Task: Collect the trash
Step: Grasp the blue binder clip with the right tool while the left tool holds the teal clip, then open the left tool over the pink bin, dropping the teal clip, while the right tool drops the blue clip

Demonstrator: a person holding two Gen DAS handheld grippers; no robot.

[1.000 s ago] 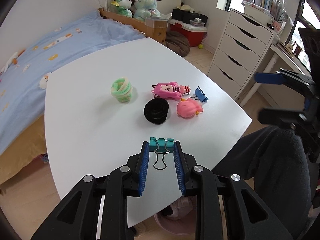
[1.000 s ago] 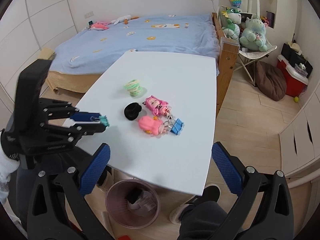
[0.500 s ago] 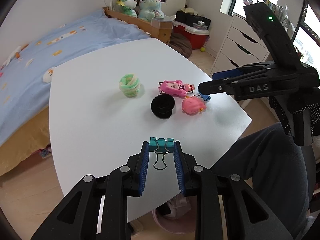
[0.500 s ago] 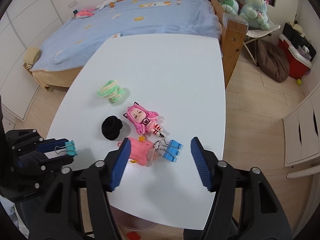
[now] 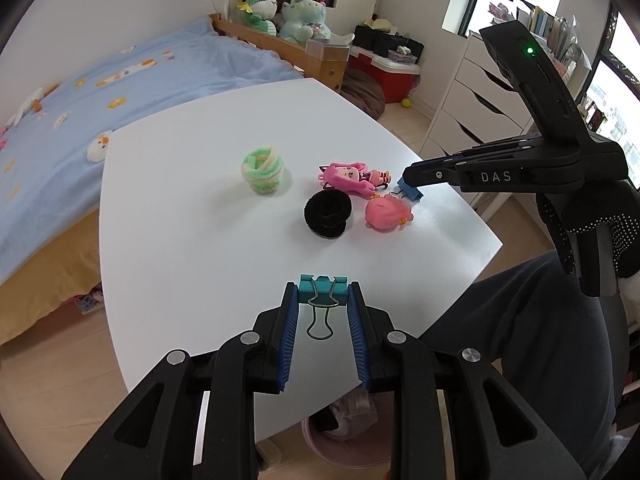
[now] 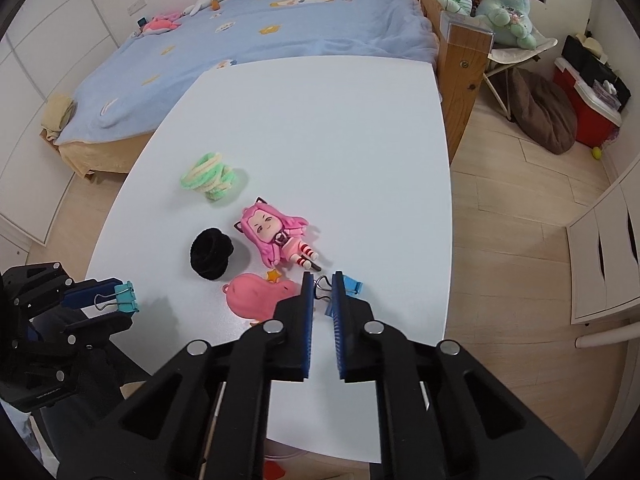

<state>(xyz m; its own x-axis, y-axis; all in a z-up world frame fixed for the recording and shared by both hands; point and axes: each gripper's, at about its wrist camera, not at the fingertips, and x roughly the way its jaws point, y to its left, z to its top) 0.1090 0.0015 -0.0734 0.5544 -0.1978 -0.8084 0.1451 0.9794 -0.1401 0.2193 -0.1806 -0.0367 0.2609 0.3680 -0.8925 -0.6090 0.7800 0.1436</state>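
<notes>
My left gripper (image 5: pixel 322 292) is shut on a teal binder clip (image 5: pixel 322 285) and holds it above the near edge of the white table (image 5: pixel 192 248); it also shows in the right wrist view (image 6: pixel 124 298). My right gripper (image 6: pixel 322 282) has its jaws closed down around the wire handles of a blue binder clip (image 6: pixel 352 285) that lies on the table, seen from the left wrist view too (image 5: pixel 410 191). Next to it lie a pink-haired doll (image 6: pixel 276 236), a pink round toy (image 6: pixel 256 298), a black hair scrunchie (image 6: pixel 211 253) and a green-and-cream scrunchie (image 6: pixel 208 176).
A pink trash bin (image 5: pixel 348 440) with some trash in it stands on the floor under the table's near edge. A bed (image 6: pixel 248 44) is behind the table, white drawers (image 5: pixel 480 100) to the right. My seated legs (image 5: pixel 520 340) are at the table's right corner.
My right gripper came down over the table from well back and closed its jaws from wide open to the blue clip's handles. My left gripper kept holding the teal clip, nearly still.
</notes>
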